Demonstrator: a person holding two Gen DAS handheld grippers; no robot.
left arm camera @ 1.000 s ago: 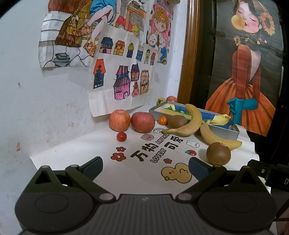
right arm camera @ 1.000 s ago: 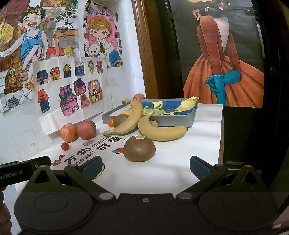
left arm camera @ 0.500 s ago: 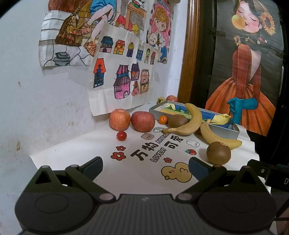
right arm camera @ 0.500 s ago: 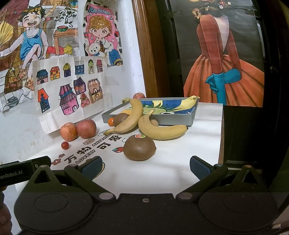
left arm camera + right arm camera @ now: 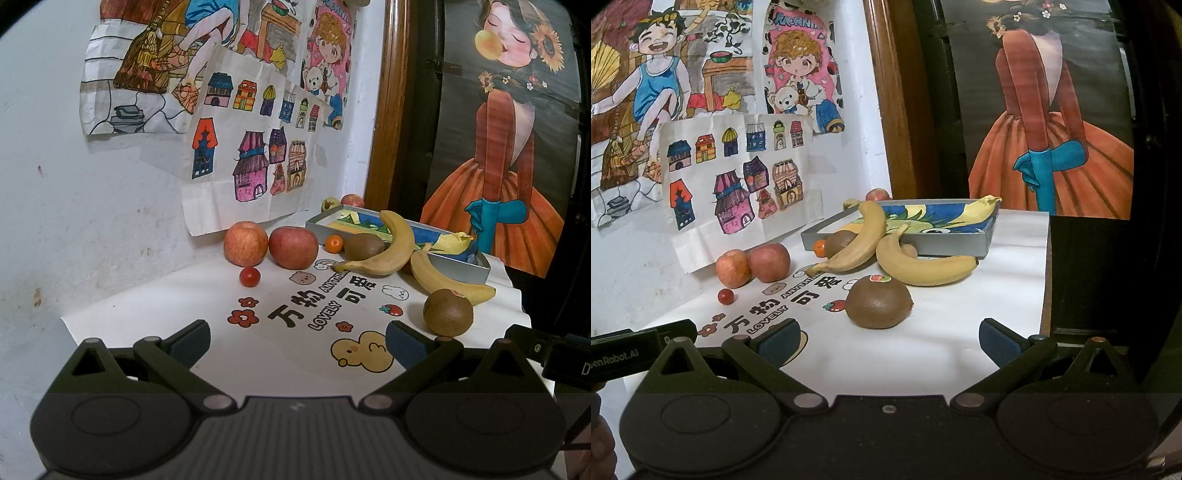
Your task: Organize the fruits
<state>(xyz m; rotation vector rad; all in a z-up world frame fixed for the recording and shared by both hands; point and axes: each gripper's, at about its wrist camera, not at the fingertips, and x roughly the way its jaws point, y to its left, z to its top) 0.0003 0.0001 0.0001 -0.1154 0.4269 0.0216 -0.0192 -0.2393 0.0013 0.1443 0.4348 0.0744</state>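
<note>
I hold my left gripper [image 5: 297, 338] and right gripper [image 5: 890, 338] wide apart, both empty, above the table's [image 5: 960, 332] near edge. A kiwi [image 5: 878, 302] lies before the right one; bananas [image 5: 923, 266] lean against the far-edge tray [image 5: 897, 245].

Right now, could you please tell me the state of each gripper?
Left gripper: open, holding nothing.
Right gripper: open, holding nothing.
</note>
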